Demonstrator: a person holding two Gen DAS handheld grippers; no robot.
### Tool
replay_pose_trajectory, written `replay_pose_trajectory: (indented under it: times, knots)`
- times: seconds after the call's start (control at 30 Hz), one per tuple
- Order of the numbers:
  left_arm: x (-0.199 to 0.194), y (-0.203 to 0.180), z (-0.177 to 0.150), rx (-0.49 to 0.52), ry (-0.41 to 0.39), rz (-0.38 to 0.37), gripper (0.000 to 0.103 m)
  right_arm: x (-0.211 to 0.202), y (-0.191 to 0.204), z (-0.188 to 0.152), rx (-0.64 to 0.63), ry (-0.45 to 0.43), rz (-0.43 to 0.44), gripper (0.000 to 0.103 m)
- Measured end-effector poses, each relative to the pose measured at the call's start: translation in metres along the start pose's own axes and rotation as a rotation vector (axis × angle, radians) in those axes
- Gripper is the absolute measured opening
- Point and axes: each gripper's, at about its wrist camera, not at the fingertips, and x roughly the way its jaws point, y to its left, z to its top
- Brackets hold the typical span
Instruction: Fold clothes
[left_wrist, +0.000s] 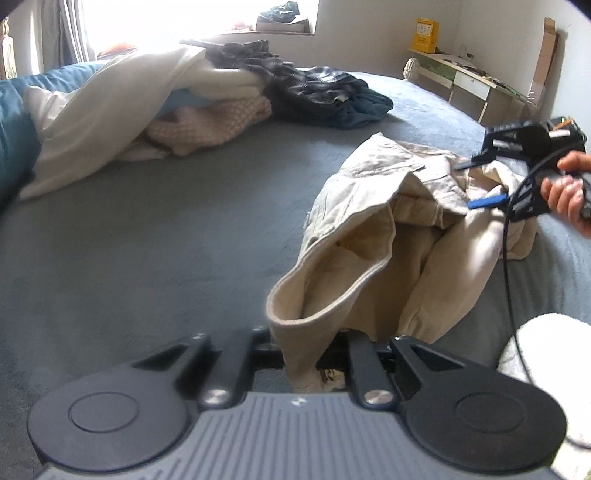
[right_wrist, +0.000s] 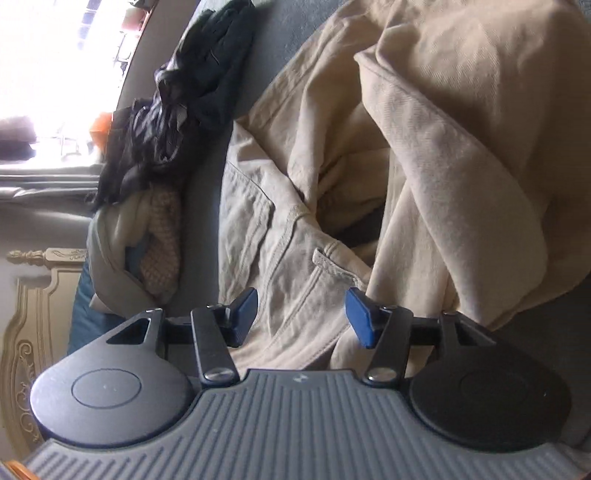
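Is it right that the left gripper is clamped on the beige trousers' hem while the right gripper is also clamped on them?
Not quite. The left gripper is shut on the beige trousers, but the right gripper is not clamped: the right wrist view shows its blue pads standing apart, with the fabric loose between them.

The left tool (left_wrist: 314, 354) points downward with its jaws pinched tight on cloth. The right tool (right_wrist: 301, 314), rolled onto its side and gripped by a hand (left_wrist: 567, 188), has its blue pads (right_wrist: 360, 317) spread apart, pressing on nothing.
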Motion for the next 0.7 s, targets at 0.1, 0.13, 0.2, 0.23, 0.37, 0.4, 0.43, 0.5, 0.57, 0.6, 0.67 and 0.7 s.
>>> replay_pose_trajectory:
  times: [0.1,0.13,0.2,0.23,0.37,0.4,0.43,0.5,0.57,0.6,0.67,0.7]
  knots:
    - [0.001,0.003,-0.002,-0.004,0.009,0.004,0.012,0.003,0.014,0.009,-0.055,-0.029,-0.020,0.053]
    - [0.002,0.004,-0.003,-0.006,0.010,0.005,0.012,0.005,0.019,0.012,-0.079,-0.040,-0.028,0.053]
    - [0.003,0.005,-0.003,-0.010,0.013,0.006,0.012,0.014,0.027,0.022,-0.123,-0.042,-0.055,0.057]
    - [0.004,0.005,-0.004,-0.010,0.014,0.008,0.012,0.019,0.028,0.028,-0.132,-0.037,-0.081,0.057]
    - [0.007,0.008,-0.007,-0.024,0.024,0.018,0.012,0.045,0.016,0.041,-0.119,0.044,-0.181,0.059]
    - [0.008,0.010,-0.007,-0.030,0.029,0.022,0.012,0.047,0.013,0.041,-0.113,0.064,-0.187,0.060]
    - [0.009,0.012,-0.008,-0.036,0.033,0.025,0.012,0.050,0.009,0.041,-0.107,0.083,-0.194,0.060]
    - [0.011,0.015,-0.008,-0.050,0.036,0.026,0.012,0.048,0.009,0.038,-0.119,0.112,-0.179,0.053]
    - [0.014,0.018,-0.009,-0.067,0.040,0.026,0.012,0.044,0.012,0.032,-0.160,0.165,-0.159,0.041]
    - [0.016,0.020,-0.009,-0.074,0.042,0.027,0.013,0.042,0.013,0.028,-0.183,0.191,-0.153,0.034]
    - [0.018,0.022,-0.009,-0.087,0.045,0.033,0.013,0.036,0.019,0.020,-0.228,0.218,-0.154,0.024]
    - [0.018,0.023,-0.009,-0.096,0.045,0.031,0.013,0.032,0.022,0.018,-0.237,0.217,-0.139,0.014]
